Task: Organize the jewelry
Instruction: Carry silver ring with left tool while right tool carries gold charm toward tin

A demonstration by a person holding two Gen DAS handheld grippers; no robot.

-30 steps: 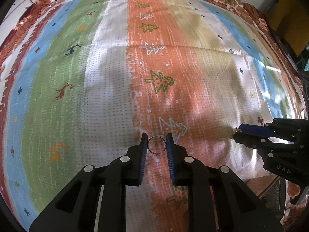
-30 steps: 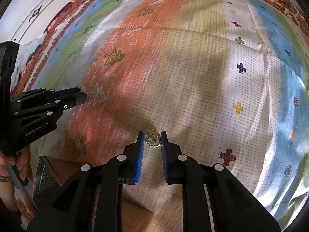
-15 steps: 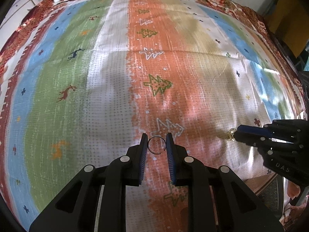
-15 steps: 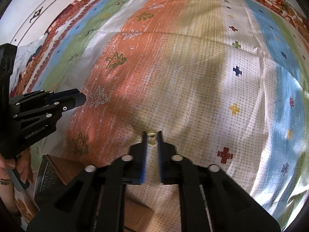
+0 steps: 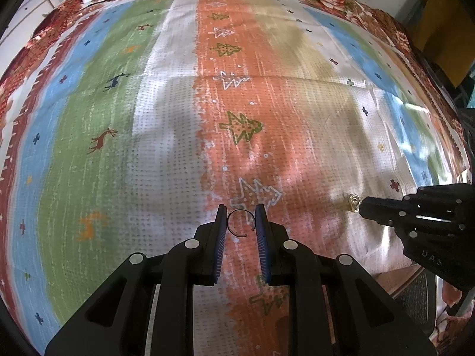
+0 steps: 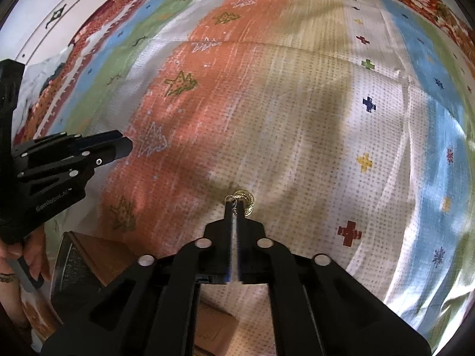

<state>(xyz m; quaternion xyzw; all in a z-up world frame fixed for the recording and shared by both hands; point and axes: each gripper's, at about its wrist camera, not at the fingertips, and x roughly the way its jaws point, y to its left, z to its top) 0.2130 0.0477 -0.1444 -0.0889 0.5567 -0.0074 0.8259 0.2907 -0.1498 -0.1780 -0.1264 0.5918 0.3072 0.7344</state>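
A thin dark wire hoop point(image 5: 227, 222) sits between the blue pads of my left gripper point(image 5: 240, 207), touching both, and hangs over the orange stripe of the patterned cloth point(image 5: 166, 124). My right gripper point(image 6: 237, 203) pinches a small gold earring point(image 6: 248, 200) at its fingertips above the beige stripe; its jaws are just starting to open with the earring still between them. The left wrist view shows that gripper point(image 5: 360, 203) at the right with the gold earring point(image 5: 353, 200) at its tip. In the right wrist view the left gripper point(image 6: 124, 145) stands at the left.
A brown wooden box point(image 6: 89, 255) with a dark patterned lining lies at the cloth's near edge, between the two grippers and below them. A person's hand point(image 6: 32, 255) holds the left gripper's handle. The striped cloth covers the whole surface.
The right gripper's jaws have shut on the gold earring, which lay between open pads before. The left gripper keeps the hoop and has hardly moved.
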